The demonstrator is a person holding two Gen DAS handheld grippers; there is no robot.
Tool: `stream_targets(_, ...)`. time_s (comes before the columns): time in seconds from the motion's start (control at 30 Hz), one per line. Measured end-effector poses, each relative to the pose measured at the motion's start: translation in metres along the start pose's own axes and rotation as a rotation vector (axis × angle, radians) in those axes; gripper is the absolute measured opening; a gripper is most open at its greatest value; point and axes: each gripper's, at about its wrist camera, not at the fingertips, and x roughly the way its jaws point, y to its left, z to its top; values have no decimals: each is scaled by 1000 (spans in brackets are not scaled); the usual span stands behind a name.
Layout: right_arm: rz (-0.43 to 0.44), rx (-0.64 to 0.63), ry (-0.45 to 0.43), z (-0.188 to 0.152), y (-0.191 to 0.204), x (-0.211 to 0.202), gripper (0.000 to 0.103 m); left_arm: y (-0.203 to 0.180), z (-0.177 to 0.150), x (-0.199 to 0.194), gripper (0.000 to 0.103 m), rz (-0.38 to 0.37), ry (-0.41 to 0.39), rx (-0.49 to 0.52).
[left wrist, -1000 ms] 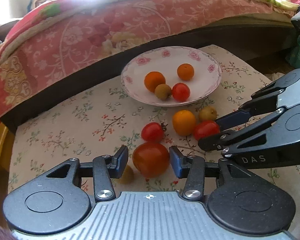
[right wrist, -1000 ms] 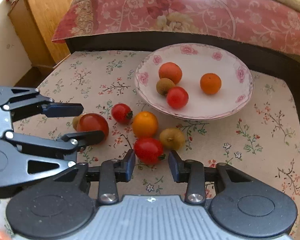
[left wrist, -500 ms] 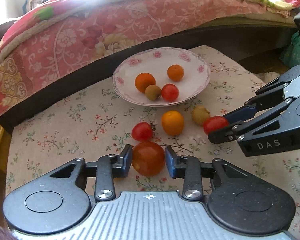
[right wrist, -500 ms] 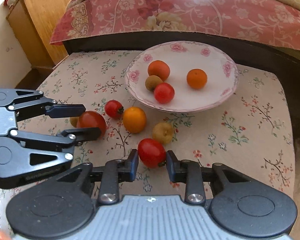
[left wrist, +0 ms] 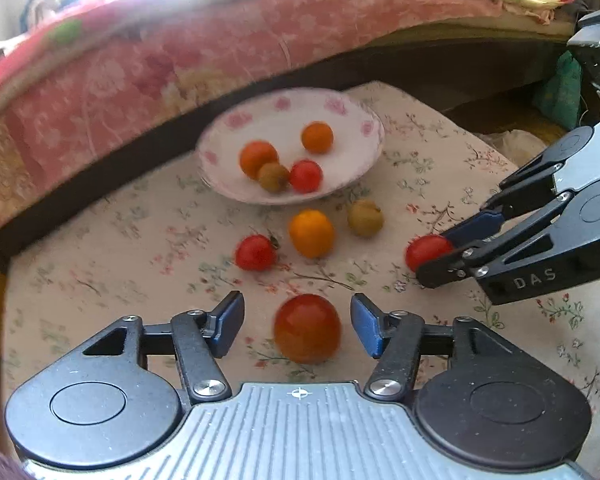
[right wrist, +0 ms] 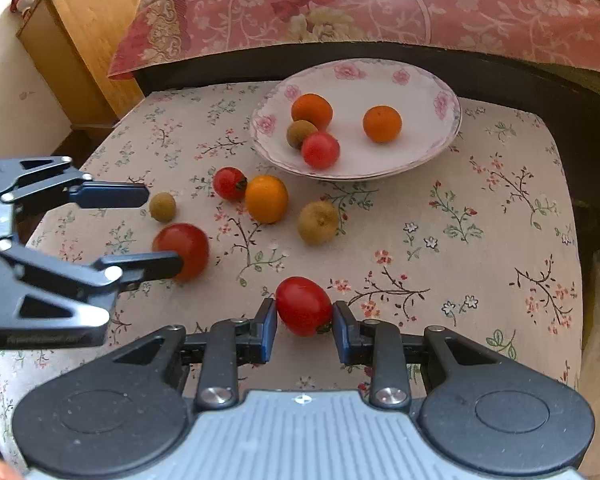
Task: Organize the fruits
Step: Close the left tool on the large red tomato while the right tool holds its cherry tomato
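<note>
Here, floral tablecloth beside pink bedspread.

A plate holding four fruits stands at the table's far edge; six more fruits lie nearer, toward the left edge.

Glossy china plate on matt floral cloth, smooth shiny tomato, wooden cabinet behind.
</note>
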Motion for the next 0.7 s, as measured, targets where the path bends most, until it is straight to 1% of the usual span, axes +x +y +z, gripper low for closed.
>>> stream_targets(0.07,-3,-12,-4,0,1,1,34,-7,-5,4,65,-2,24,26)
stream_targets(0.13,-1,-17,-9,-1,0,1,34,-12,-10,10,60,13,49,30)
stream_targets(0.17,0,-17,-11,-1,0,1,34,-11,-12,12,58,16,55,21)
stream_targets(0.2,-4,-23,-13,-2,0,0,34,-10,-12,13,51,16,59,12)
stream_targets(0.3,-14,-39,-23,-2,3,1,34,-6,-11,13,49,6,56,-38)
stream_targets(0.47,-9,-66,-28,-2,3,3,34,-9,-12,12,51,15,51,-28)
stream_targets(0.57,-14,-81,-30,-2,4,4,34,-8,-10,13,57,30,46,-38)
stream_targets(0.63,-17,-86,-26,-1,5,4,34,-7,-9,11,63,26,35,-38)
stream_targets(0.7,-13,-83,-26,0,4,5,36,-8,-9,11,65,32,33,-39)
